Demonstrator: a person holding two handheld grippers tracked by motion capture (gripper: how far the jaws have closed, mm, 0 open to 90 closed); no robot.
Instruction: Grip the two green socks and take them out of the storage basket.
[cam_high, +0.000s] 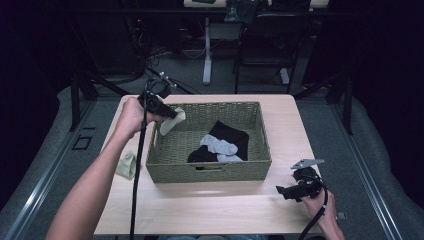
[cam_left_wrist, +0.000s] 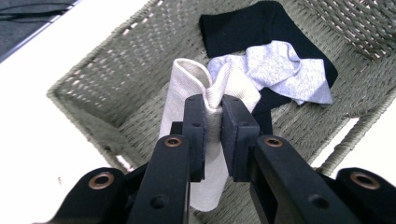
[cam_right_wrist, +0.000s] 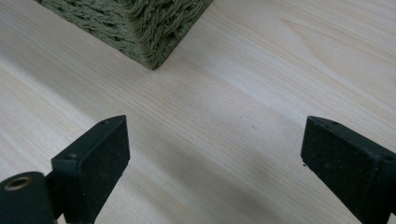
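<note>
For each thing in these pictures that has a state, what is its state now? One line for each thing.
Left hand-held gripper: shut on the cream sock.
Cream sock: pinched, hanging over the basket.
Right hand-held gripper: open, holding nothing, above the table.
Basket: upright, without a lid.
Black sock: lying in the basket.
Grey sock: crumpled on the black sock.
Green sock: lying on the table, left of the basket.

A pale green cloth (cam_high: 127, 164) lies on the table (cam_high: 210, 205).
</note>
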